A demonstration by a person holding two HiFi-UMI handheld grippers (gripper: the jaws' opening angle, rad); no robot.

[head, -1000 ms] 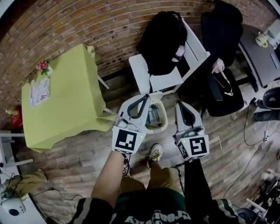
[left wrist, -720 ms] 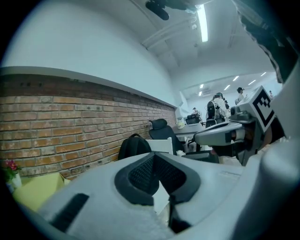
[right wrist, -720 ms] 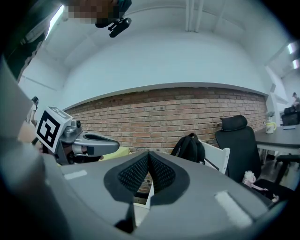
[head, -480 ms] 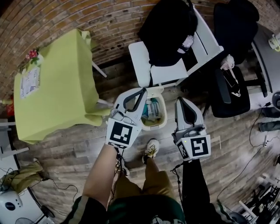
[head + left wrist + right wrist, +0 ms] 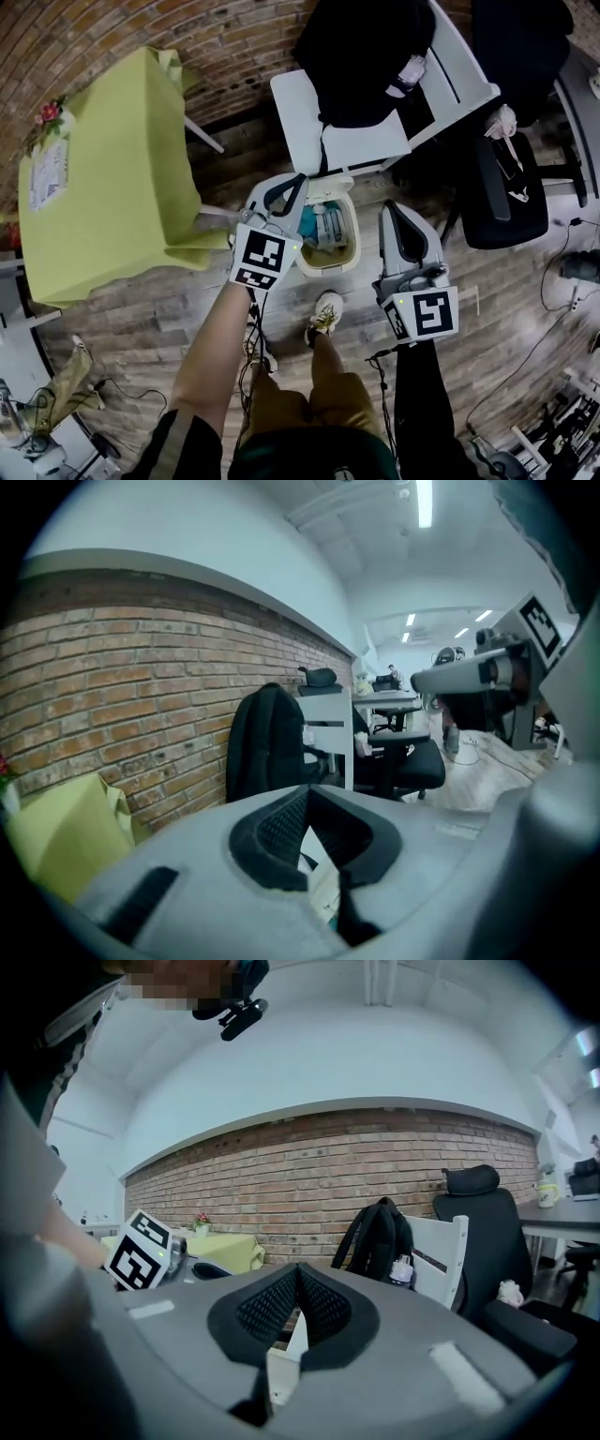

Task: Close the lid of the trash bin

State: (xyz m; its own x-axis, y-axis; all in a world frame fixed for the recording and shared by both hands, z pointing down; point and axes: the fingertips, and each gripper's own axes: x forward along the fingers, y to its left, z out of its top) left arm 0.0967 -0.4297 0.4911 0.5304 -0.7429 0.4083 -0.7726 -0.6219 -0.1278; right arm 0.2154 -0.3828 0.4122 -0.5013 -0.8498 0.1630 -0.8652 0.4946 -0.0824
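Now left tongs [image 5: 298, 184], pressed together empty, have moved in over the open trash bin [image 5: 323, 270] on the floor [image 5: 169, 323]; right tongs [image 5: 393, 210], likewise pressed together, hang beside it; closing push likely next.

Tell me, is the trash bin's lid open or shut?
Open: the head view looks straight into the trash bin, with rubbish visible inside.

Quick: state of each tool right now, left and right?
Left tool: shut, tips together, nothing gripped.
Right tool: shut, tips together, nothing gripped.
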